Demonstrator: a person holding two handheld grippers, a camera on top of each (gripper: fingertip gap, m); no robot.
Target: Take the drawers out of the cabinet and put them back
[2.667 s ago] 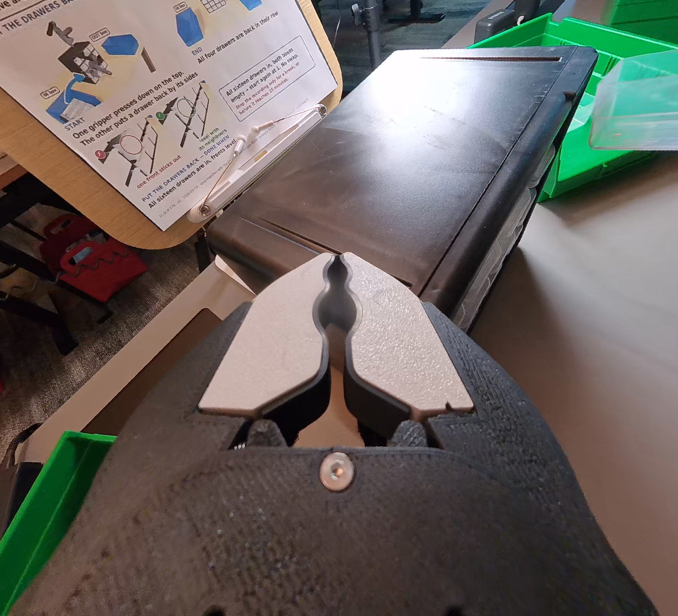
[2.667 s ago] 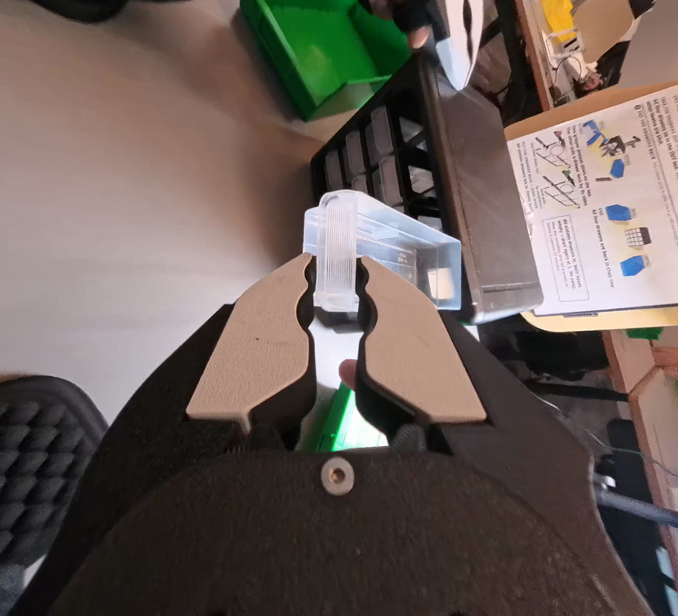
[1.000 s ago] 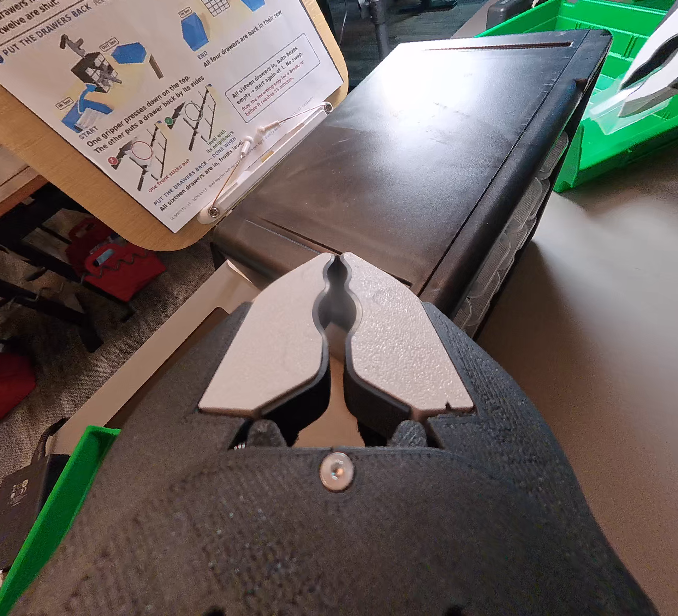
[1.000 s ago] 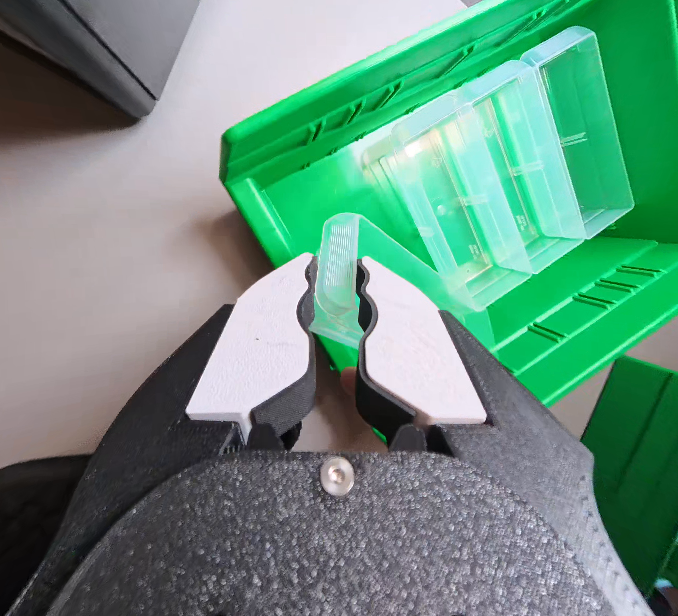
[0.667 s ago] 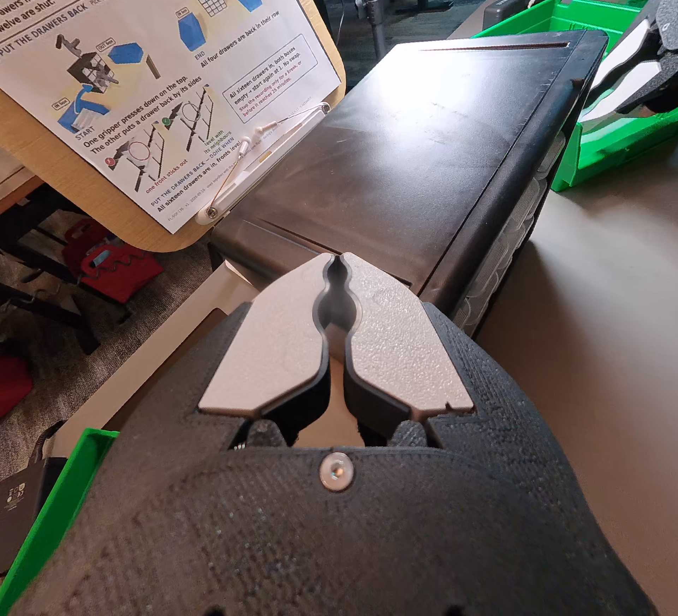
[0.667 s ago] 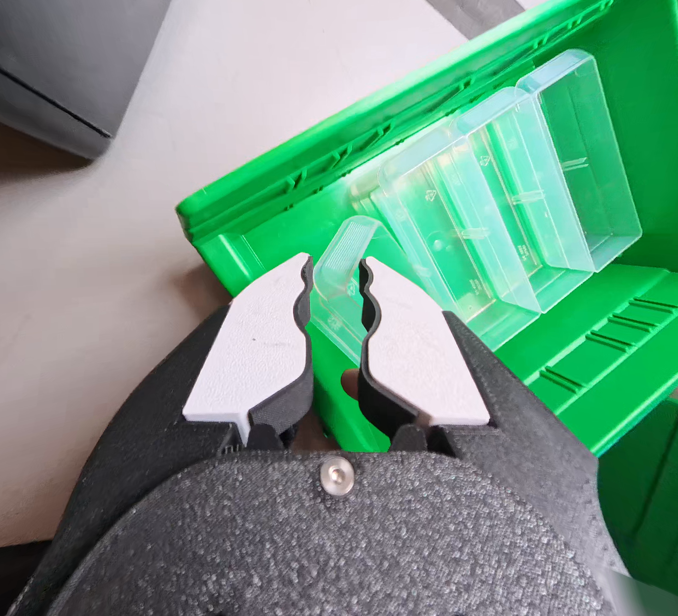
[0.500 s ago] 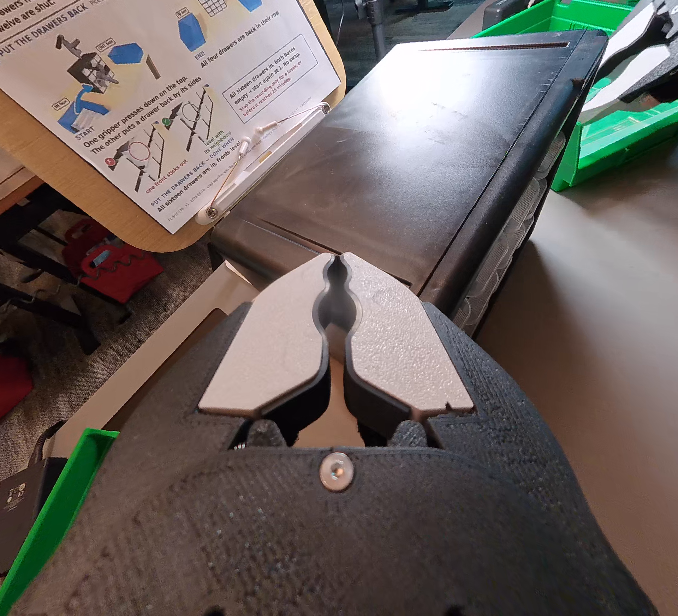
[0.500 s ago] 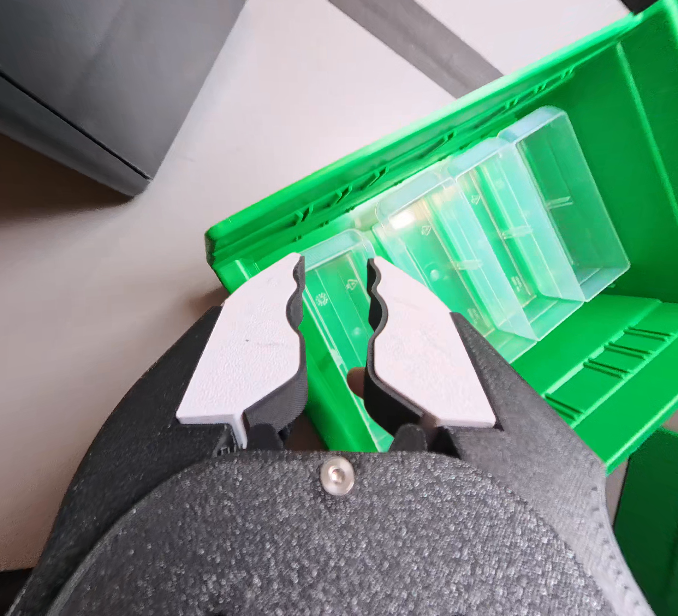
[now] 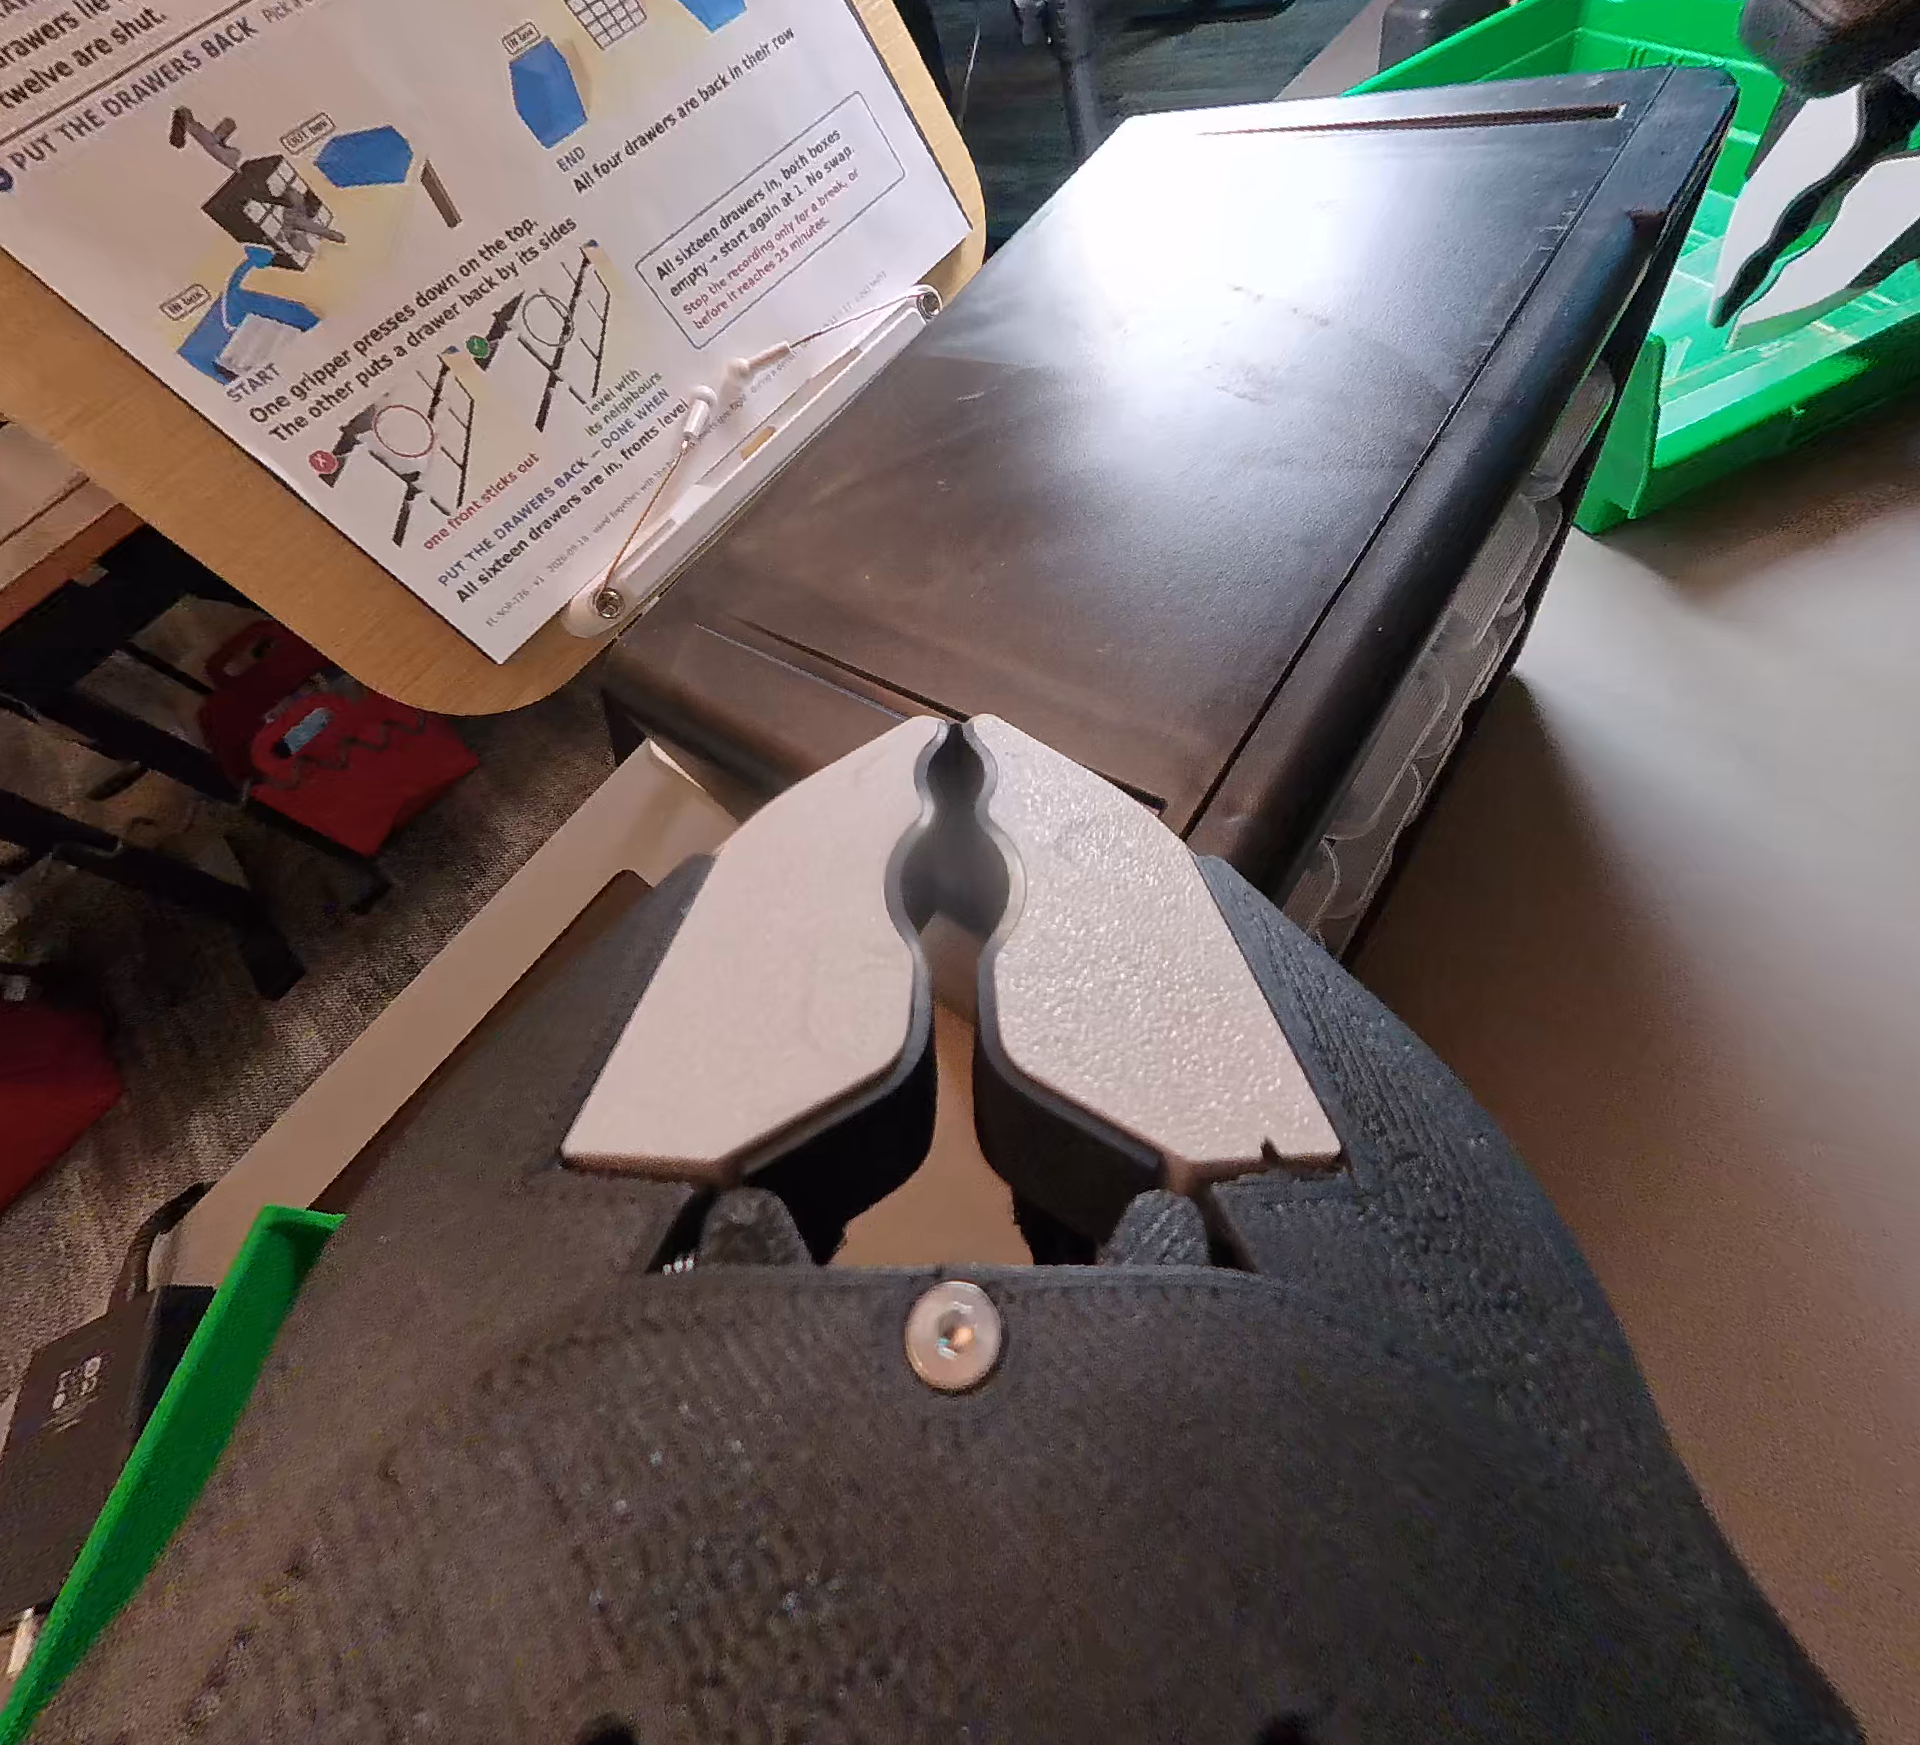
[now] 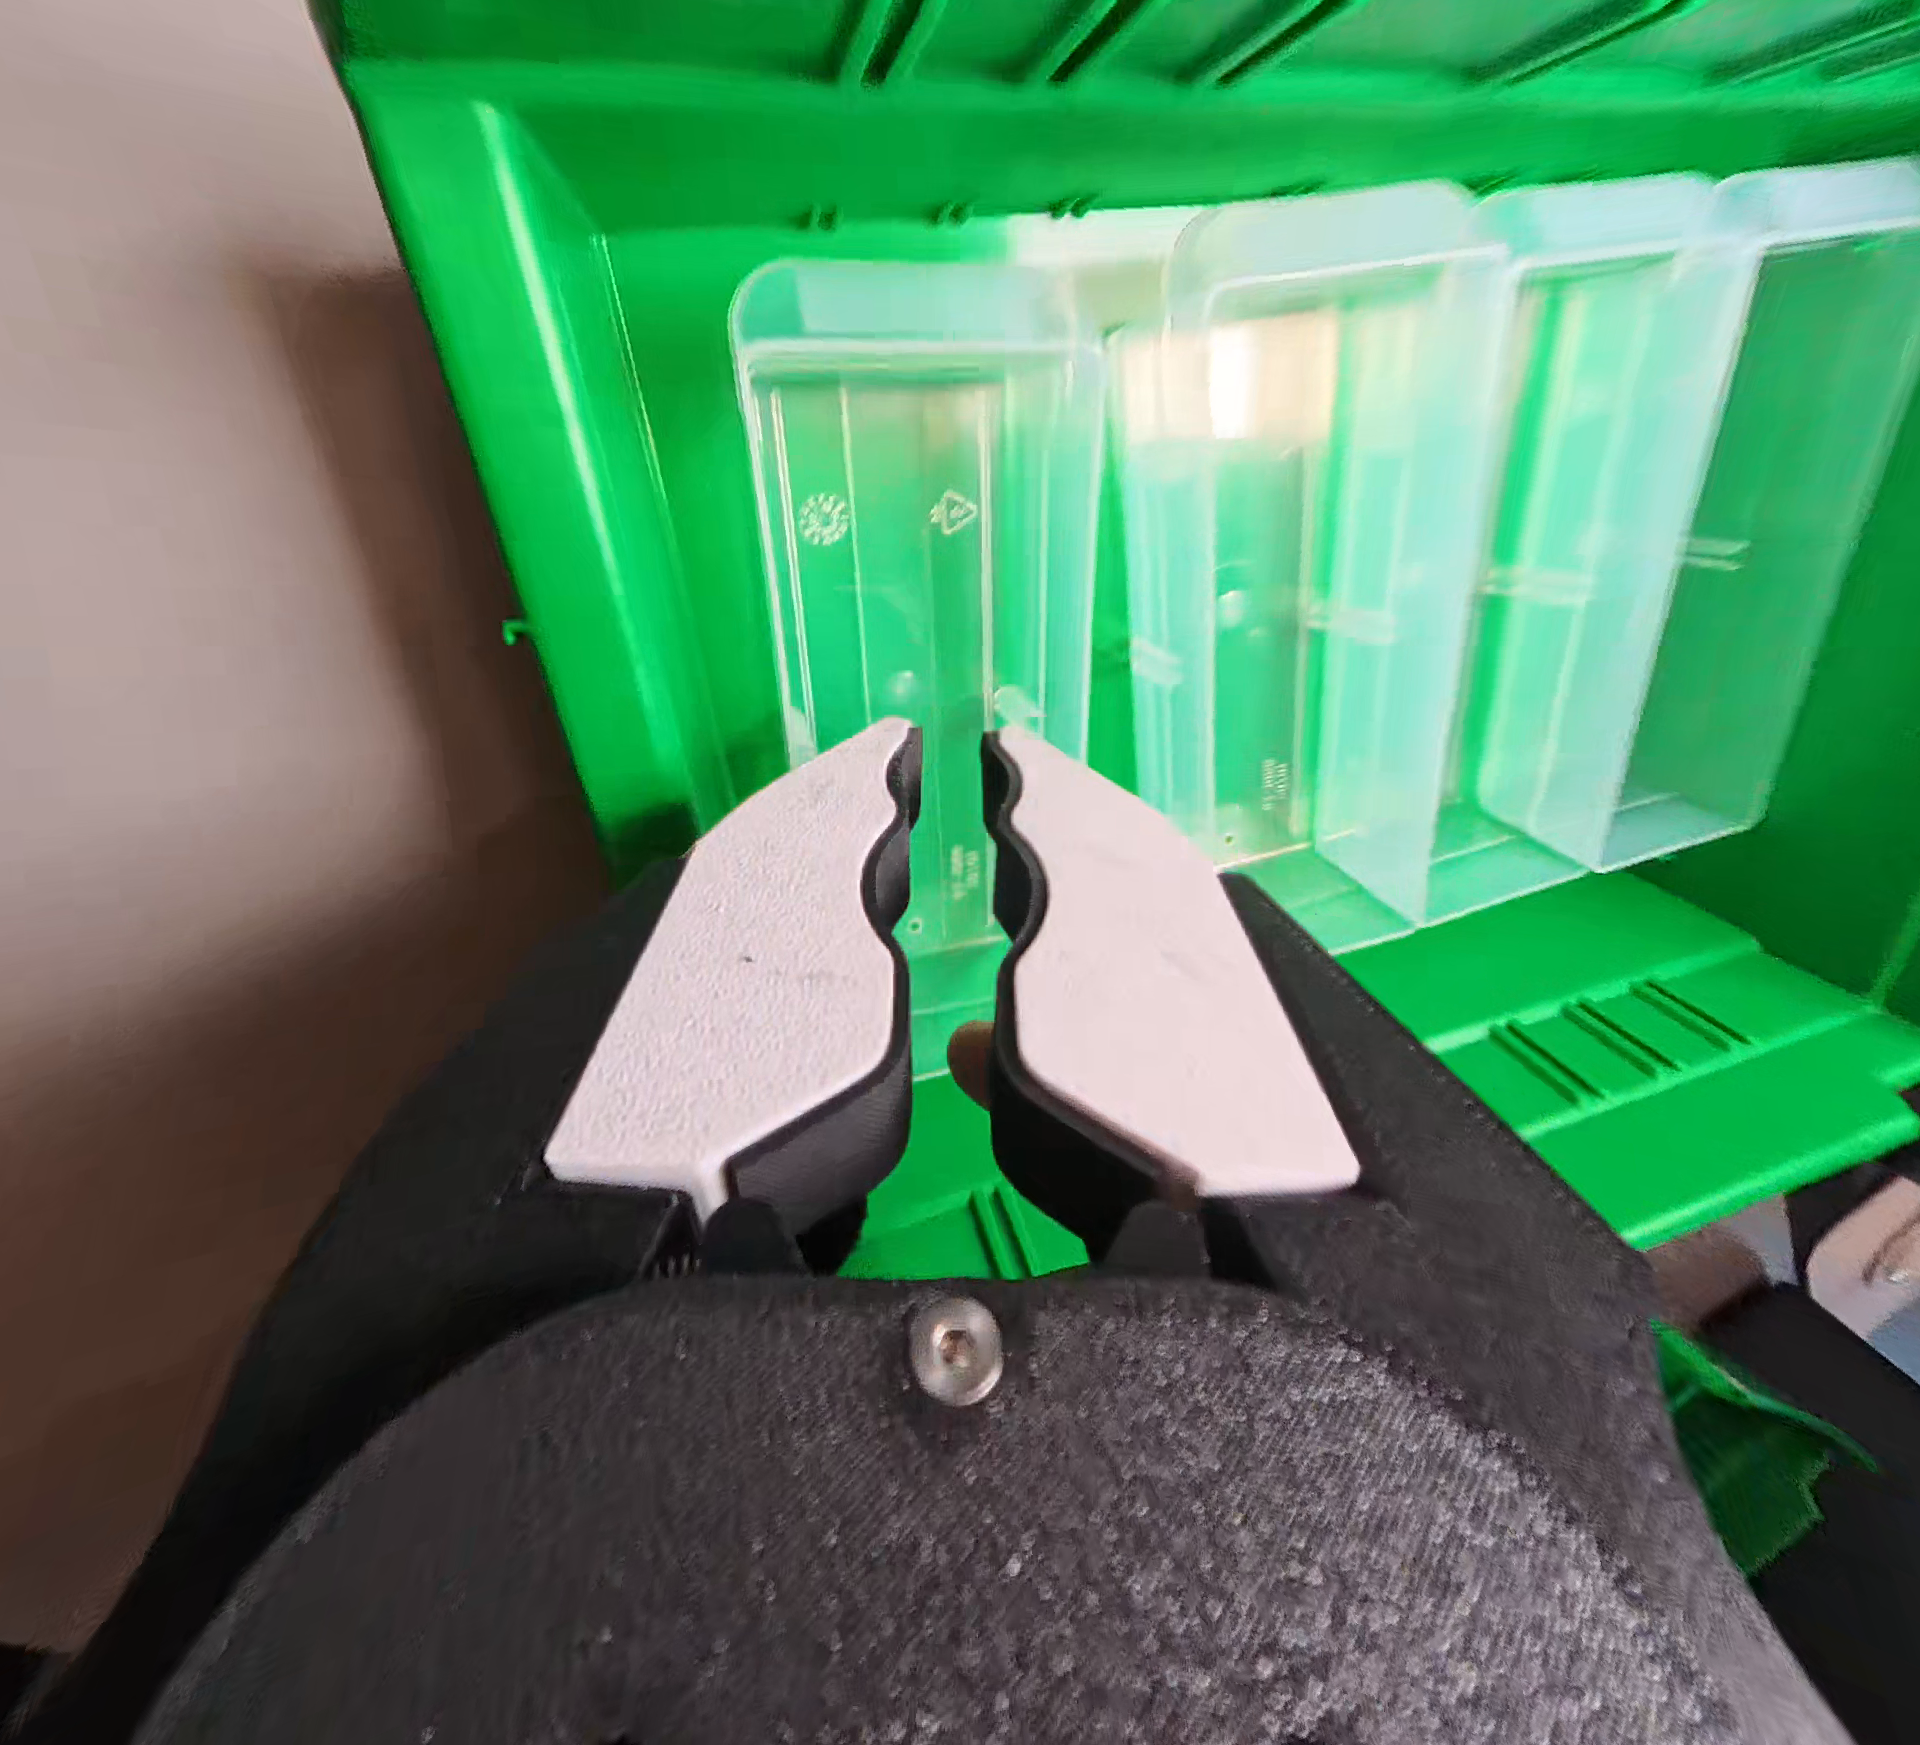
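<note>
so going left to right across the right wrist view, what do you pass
table → green bin wall → first clear drawer → second clear drawer → third clear drawer → fourth clear drawer

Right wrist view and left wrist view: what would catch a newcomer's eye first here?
The bright green bin fills the right wrist view, with a row of clear plastic drawers lying side by side inside, and the right gripper open just above the leftmost one. In the left wrist view, the black cabinet stretches ahead of the shut left gripper, with a printed instruction sheet on a wooden board at upper left.
</note>
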